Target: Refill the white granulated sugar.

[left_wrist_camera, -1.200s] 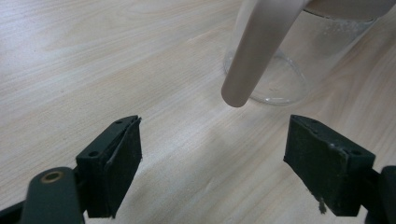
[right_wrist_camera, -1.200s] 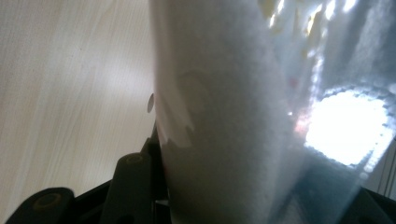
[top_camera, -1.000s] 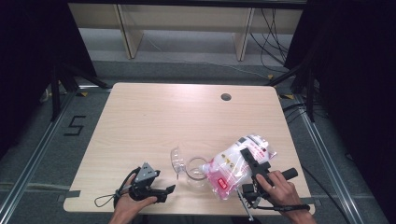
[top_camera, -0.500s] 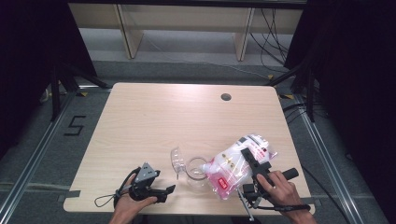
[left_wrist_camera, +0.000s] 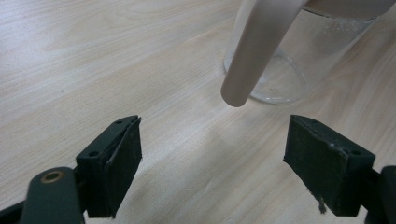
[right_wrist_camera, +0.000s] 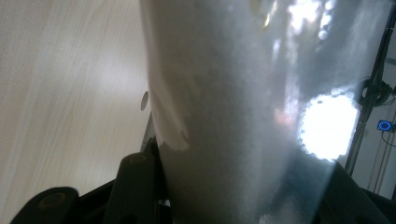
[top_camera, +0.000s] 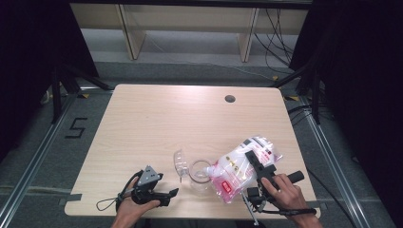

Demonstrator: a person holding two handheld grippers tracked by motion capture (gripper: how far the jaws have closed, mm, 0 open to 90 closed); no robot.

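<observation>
A clear plastic bag with a pink label, filled with white grains, lies tilted at the table's front right. Its lower corner rests at the mouth of a clear glass jar. My right gripper is shut on the bag, whose grainy wall sits between the jaws of the right gripper. A clear curved lid or scoop stands just left of the jar. My left gripper rests low at the front left, open, pointing toward the jar. The left gripper holds nothing; a pale beige rod hangs before the jar.
The light wooden table has a round cable hole at the back right. Black frames and a shelf base stand beyond the far edge. Cables trail from both grippers near the front edge.
</observation>
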